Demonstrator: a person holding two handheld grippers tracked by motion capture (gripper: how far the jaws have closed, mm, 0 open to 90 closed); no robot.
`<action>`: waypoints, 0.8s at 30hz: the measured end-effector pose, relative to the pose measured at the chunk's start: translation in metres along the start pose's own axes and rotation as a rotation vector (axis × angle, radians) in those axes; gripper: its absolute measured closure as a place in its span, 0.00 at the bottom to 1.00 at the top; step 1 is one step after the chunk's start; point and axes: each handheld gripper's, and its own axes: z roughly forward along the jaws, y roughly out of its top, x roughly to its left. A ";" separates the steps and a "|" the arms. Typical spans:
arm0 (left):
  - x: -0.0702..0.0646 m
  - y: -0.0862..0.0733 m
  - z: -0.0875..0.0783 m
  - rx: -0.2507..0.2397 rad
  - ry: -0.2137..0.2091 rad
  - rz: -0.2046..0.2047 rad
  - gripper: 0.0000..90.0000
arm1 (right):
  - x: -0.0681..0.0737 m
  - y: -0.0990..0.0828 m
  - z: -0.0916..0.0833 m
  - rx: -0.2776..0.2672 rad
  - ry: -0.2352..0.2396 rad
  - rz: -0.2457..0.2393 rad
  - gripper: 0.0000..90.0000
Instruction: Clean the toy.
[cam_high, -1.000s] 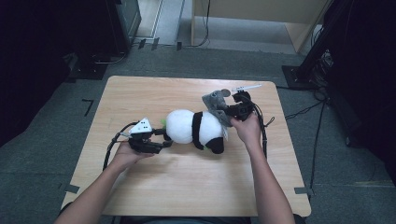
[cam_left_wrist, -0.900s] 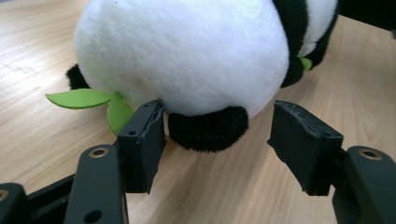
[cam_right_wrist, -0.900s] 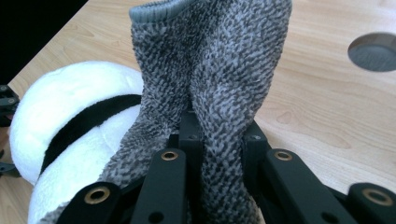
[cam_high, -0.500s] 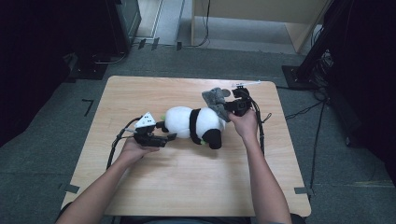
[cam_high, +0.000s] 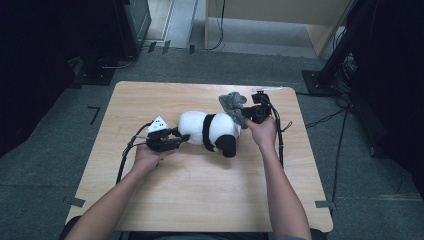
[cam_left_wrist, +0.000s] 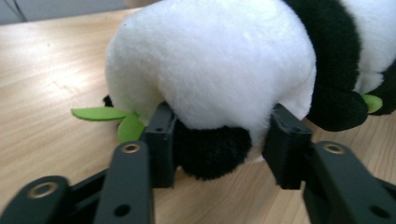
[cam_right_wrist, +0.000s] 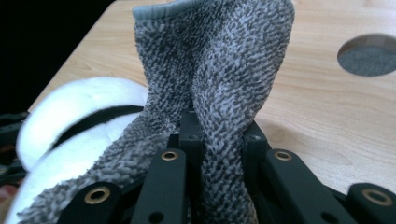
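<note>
A black and white panda plush (cam_high: 207, 131) lies on its side in the middle of the wooden table (cam_high: 200, 200). My left gripper (cam_high: 175, 141) is at its rear end. In the left gripper view the jaws stand apart, one on each side of the panda's black foot (cam_left_wrist: 210, 149), and the pads (cam_left_wrist: 161, 140) touch the fur under the white body (cam_left_wrist: 210, 60). My right gripper (cam_high: 248, 114) is at the panda's far right side, shut on a grey knitted cloth (cam_right_wrist: 215, 84) that stands up bunched between its jaws and drapes onto the panda (cam_right_wrist: 70, 140).
Green felt leaves (cam_left_wrist: 100, 114) stick out beside the panda's foot. A round hole (cam_right_wrist: 369, 55) is cut in the table near the right gripper. Cables trail from both grippers. Dark equipment and a wooden cabinet stand on the floor beyond the table.
My left gripper has slid right up to the panda's rear. The right gripper has dropped slightly with the cloth against the panda, which has shifted a little.
</note>
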 end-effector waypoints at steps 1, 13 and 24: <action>-0.001 0.002 -0.001 0.005 -0.001 -0.009 0.62 | 0.004 0.001 -0.005 -0.017 -0.001 -0.015 0.86; -0.018 0.011 -0.012 0.036 0.010 -0.108 0.63 | 0.093 -0.006 -0.047 -0.100 0.132 -0.179 0.86; -0.025 0.010 -0.012 0.038 0.028 -0.108 0.63 | 0.146 -0.040 0.005 0.011 0.237 -0.260 0.85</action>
